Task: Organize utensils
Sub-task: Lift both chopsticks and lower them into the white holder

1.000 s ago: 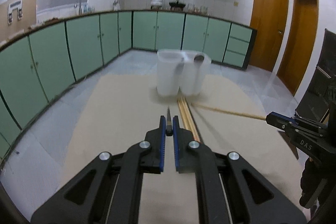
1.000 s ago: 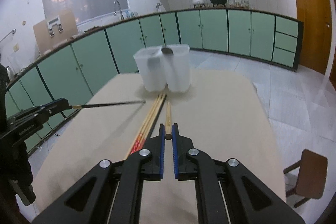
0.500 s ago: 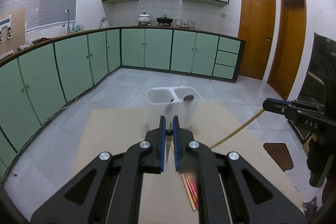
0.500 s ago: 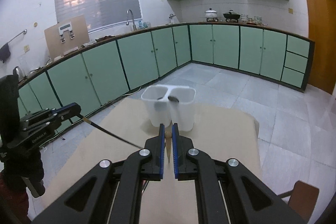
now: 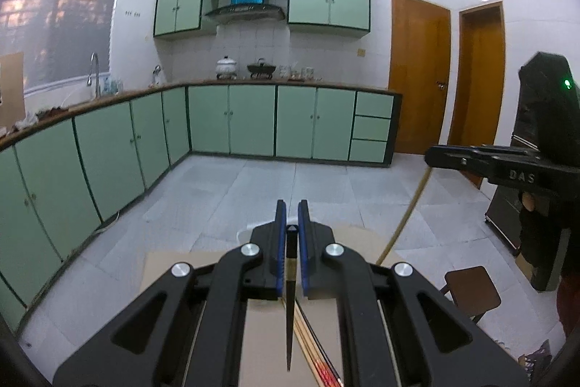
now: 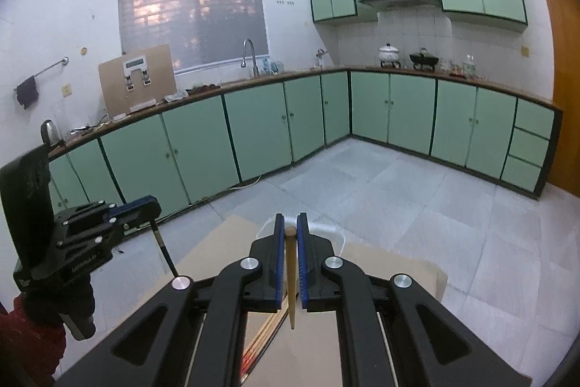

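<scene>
My left gripper (image 5: 291,205) is shut on the top end of a black chopstick (image 5: 289,307), which hangs tip-down above the table (image 5: 174,267). In the right wrist view that gripper (image 6: 145,205) is at the left with the black chopstick (image 6: 165,251) slanting down from it. The right gripper (image 6: 288,218) is shut on a pale wooden chopstick (image 6: 290,281) that also hangs down; the left wrist view shows this gripper (image 5: 431,156) and its stick (image 5: 406,216) at the right. A white utensil holder (image 6: 326,230) is mostly hidden behind the fingers. Several chopsticks (image 5: 315,354) lie on the table below.
A brown stool (image 5: 471,289) stands right of the table. Green cabinets (image 5: 253,122) line the far walls across a tiled floor. A black unit (image 5: 543,118) stands at the right. A person's red sleeve (image 6: 21,340) shows at the lower left.
Both grippers have risen well above the table, each with its chopstick. The sticks swung from lying level to hanging down. The holder dropped in view behind the fingers.
</scene>
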A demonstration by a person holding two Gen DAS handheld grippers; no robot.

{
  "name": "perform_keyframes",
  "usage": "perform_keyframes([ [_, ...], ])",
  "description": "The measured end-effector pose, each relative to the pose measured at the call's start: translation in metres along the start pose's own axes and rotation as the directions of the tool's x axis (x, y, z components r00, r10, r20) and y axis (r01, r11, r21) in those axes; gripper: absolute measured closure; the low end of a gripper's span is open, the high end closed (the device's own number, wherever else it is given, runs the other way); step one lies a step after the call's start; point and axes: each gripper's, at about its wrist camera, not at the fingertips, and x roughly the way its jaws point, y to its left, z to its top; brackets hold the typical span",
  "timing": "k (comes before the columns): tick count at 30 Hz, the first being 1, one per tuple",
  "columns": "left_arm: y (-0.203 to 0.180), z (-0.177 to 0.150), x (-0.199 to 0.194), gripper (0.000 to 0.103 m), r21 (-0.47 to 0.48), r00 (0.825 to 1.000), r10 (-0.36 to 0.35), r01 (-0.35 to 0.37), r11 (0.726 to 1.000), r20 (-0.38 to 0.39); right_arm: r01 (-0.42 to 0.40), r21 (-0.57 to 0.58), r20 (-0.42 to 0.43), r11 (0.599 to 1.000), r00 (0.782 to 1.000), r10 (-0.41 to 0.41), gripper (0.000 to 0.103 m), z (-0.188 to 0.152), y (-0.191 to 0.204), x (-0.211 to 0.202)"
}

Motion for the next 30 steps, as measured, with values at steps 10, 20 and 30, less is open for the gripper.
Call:
perform_keyframes([
  [10, -0.005, 0.068, 0.047, 0.097, 0.046, 0.997, -0.011, 0.007, 0.999, 0.080, 0.007, -0.001, 0.058, 1.000, 0.998, -0.007, 0.096, 0.065, -0.019, 0.026],
  [20, 0.005, 0.095, 0.116, 0.097, 0.055, 0.993, 0.039, -0.045, 0.997, 0.109, 0.052, 0.009, 0.030, 0.999, 0.998, -0.053, 0.096, 0.083, -0.043, 0.095],
  [30, 0.028, 0.033, 0.166, 0.097, 0.011, 0.999, 0.038, -0.037, 0.999, -0.036, 0.060, 0.043, -0.051, 0.997, 0.997, -0.058, 0.096, 0.047, -0.061, 0.153],
])
